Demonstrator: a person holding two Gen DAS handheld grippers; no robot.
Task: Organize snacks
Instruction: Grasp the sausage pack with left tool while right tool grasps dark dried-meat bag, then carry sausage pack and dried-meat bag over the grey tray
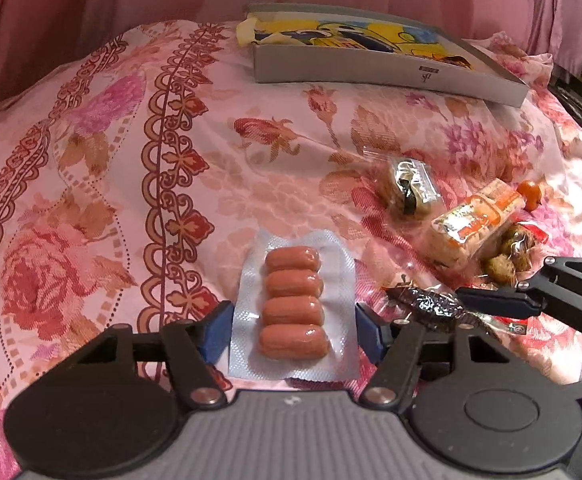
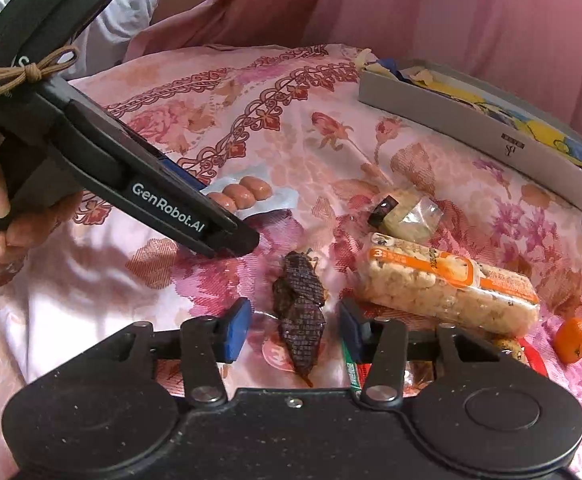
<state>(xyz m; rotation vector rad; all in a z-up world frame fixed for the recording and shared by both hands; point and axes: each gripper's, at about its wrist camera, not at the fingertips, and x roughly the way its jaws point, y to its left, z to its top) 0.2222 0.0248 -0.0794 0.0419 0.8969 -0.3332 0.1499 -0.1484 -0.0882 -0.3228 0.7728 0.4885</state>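
Your left gripper (image 1: 293,322) has its jaws apart around the sealed pack of four small sausages (image 1: 295,304) lying flat on the floral bedspread (image 1: 91,184). Your right gripper (image 2: 293,330) is also spread, straddling the dark dried-meat packet (image 2: 301,316). The rice cracker pack (image 2: 447,292) lies just beside it, with the shallow grey box (image 2: 471,128) well beyond.

left tongs (image 2: 227,236): "GenRobot.AI" | rice cracker pack (image 2: 447,290): "3"

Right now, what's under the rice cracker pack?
The rice cracker pack lies partly on a clear bag of brown round snacks with red trim, poking out at its near end. A small orange sits beside it. How far the bag runs underneath is hidden.
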